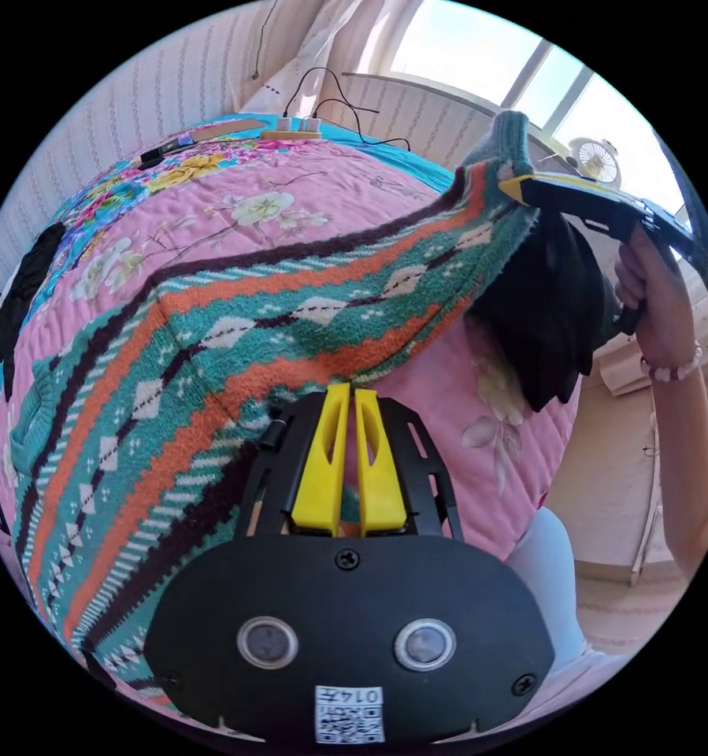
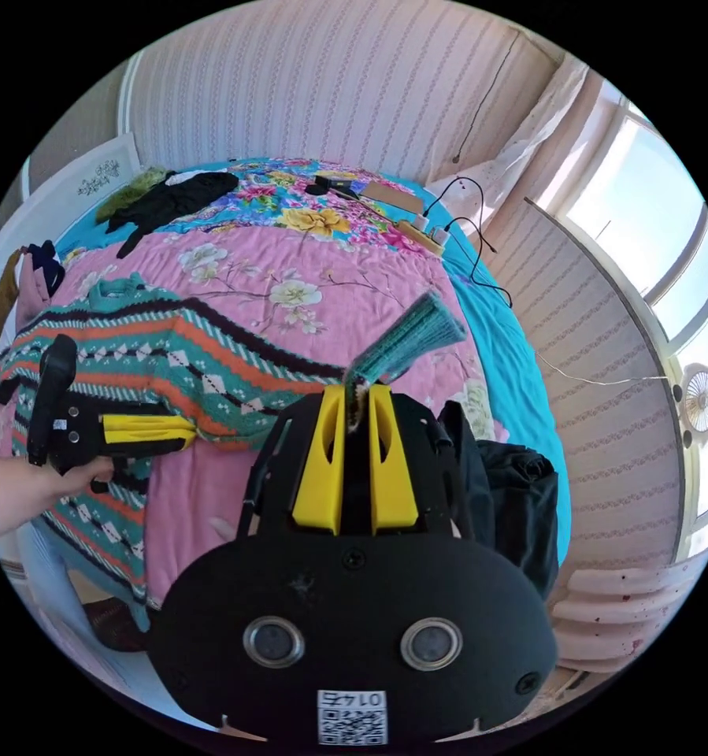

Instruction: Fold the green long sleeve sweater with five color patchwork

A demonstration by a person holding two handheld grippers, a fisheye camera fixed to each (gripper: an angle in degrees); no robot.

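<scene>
- Yellow jaws of the left hand-held gripper (image 1: 351,394) sit nearly together, pinching the sweater's (image 1: 235,331) lower edge just beside the bed's near side
- Knit wool, green with orange, dark and white bands, lies spread across the pink quilt (image 1: 283,213); one sleeve is lifted off it
- The right hand-held gripper (image 2: 357,392) has its jaws closed on that sleeve near the green cuff (image 2: 405,339), which sticks up past the jaws
- A black garment (image 2: 511,488) hangs at the bed corner under the raised sleeve, close to it; I cannot tell if they touch
- Judged step: the first fold, bringing the sleeve in over the body while the left side pins the hem
- Next move calls for carrying the cuff across the chest and laying it flat without dragging the body or snagging the black garment
- Farther off: more dark clothes (image 2: 172,197) at the head of the bed, a power strip (image 2: 420,232) with cables, then the striped wall and the window (image 1: 480,47)
</scene>
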